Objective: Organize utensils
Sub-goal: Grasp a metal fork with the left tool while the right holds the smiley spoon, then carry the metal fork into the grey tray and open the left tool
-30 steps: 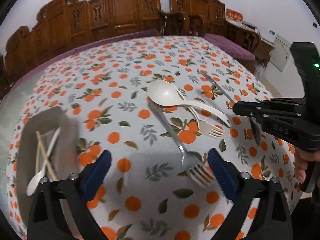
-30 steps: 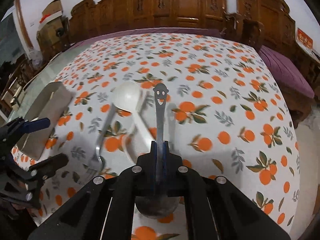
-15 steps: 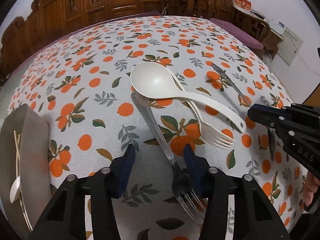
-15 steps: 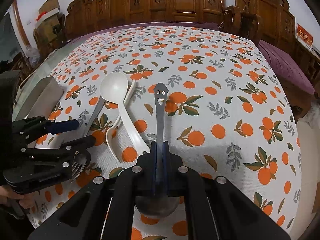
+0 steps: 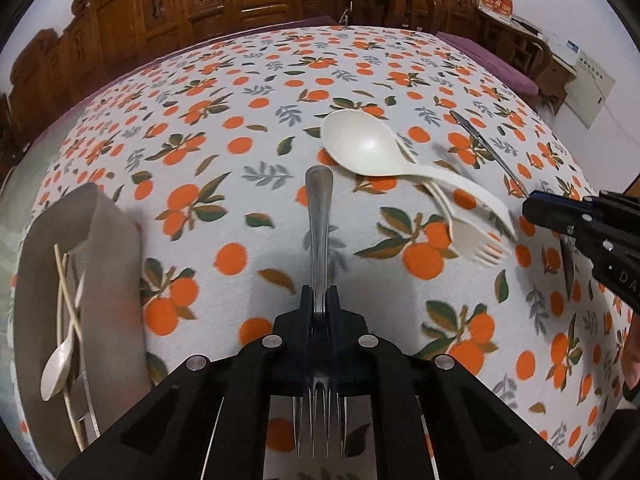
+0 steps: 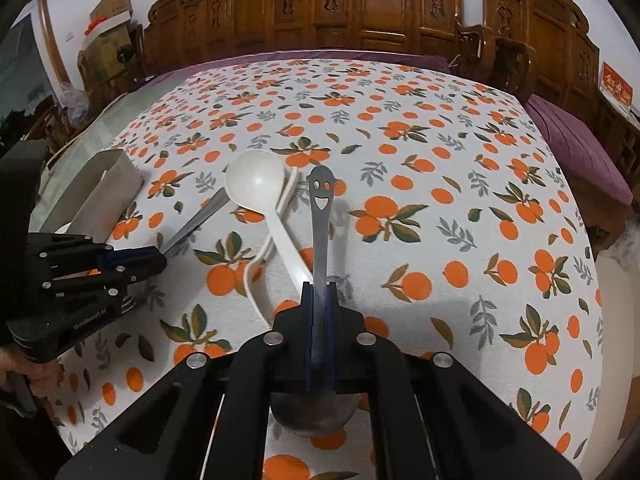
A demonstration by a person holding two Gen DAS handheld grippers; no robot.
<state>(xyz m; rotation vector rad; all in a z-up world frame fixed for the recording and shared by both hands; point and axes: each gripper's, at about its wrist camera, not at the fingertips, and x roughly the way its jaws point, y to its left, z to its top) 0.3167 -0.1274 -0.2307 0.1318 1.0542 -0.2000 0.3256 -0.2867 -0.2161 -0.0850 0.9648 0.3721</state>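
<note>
Tabletop (image 5: 248, 80) was covered in a white cloth printed with oranges and leaves; carved wooden chairs (image 6: 384, 12) lined its far edge; a purple cloth showed under the printed one at the far and right rims.

Grey utensil holder (image 5: 108, 248) lay at the left side of the tabletop, open end toward the camera in the left wrist view; inside it were chopsticks (image 5: 64, 280) and a small white spoon (image 5: 60, 364), crossing each other; a metal piece lay beneath them, too hidden to identify.

Left gripper (image 5: 320, 304) was pressed together on the metal fork (image 5: 319, 232); it pinched the neck, handle pointing away from the camera, tines (image 5: 318, 424) sticking out toward the camera under the gripper body; fork looked raised off the cloth, its shadow beside it.

Right gripper (image 6: 319, 300) was pressed together on the metal spoon (image 6: 320, 216); the handle with a smiley cut-out stuck forward past the fingers, the bowl hung below the gripper body, near the camera.

White plastic ladle spoon (image 6: 256, 188) lay mid-tabletop between the two grippers, bowl toward the far side; white plastic fork (image 5: 472, 240) lay under it, the handles crossing, touching; tines pointed toward the near right in the left wrist view.

A person's fingers (image 6: 32, 376) showed at the left edge of the right wrist view, around the left gripper's handle.
</note>
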